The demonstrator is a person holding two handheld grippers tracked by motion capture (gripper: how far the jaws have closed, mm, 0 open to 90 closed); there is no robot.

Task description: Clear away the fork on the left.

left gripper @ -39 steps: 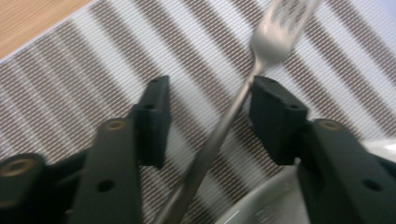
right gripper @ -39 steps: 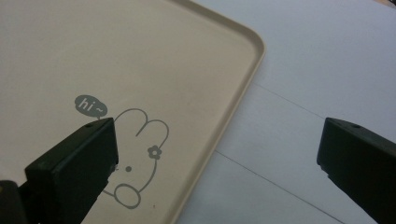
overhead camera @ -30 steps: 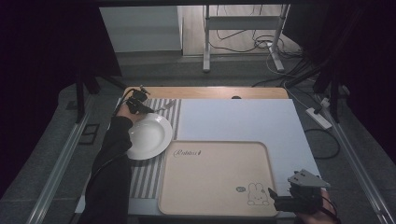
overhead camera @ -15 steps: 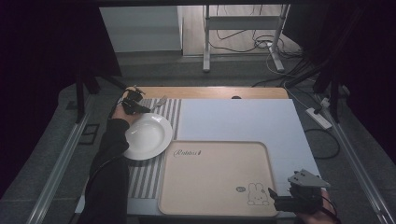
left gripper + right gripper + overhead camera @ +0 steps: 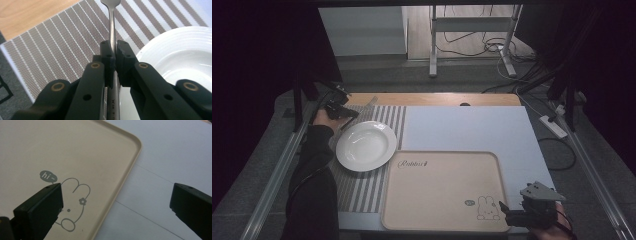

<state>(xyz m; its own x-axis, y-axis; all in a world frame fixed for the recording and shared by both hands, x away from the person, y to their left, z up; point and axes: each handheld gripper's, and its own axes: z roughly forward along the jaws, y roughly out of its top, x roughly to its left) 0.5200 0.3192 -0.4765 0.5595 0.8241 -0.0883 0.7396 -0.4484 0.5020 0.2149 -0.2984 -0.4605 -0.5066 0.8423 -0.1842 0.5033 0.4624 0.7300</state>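
Gripping the handle of a metal utensil [image 5: 111, 30], the left gripper [image 5: 113, 53] has its jaws pinched tight on the thin shaft. The utensil's head is cut off by the frame, so fork or spoon cannot be told. Seen from above, this gripper [image 5: 338, 109] sits at about ten o'clock on the tabletop [image 5: 472, 125], over a striped placemat [image 5: 362, 187], just beside the far-left rim of a white plate [image 5: 366, 145]. A beige tray [image 5: 442, 190] with a rabbit drawing lies at about five o'clock from the plate. The right gripper [image 5: 519, 214] waits at the tray's near-right corner, jaws spread wide and holding nothing. Judging the step as moving the utensil, it would go best with the pinch kept firm, the handle level, and the lift clear of the plate rim.
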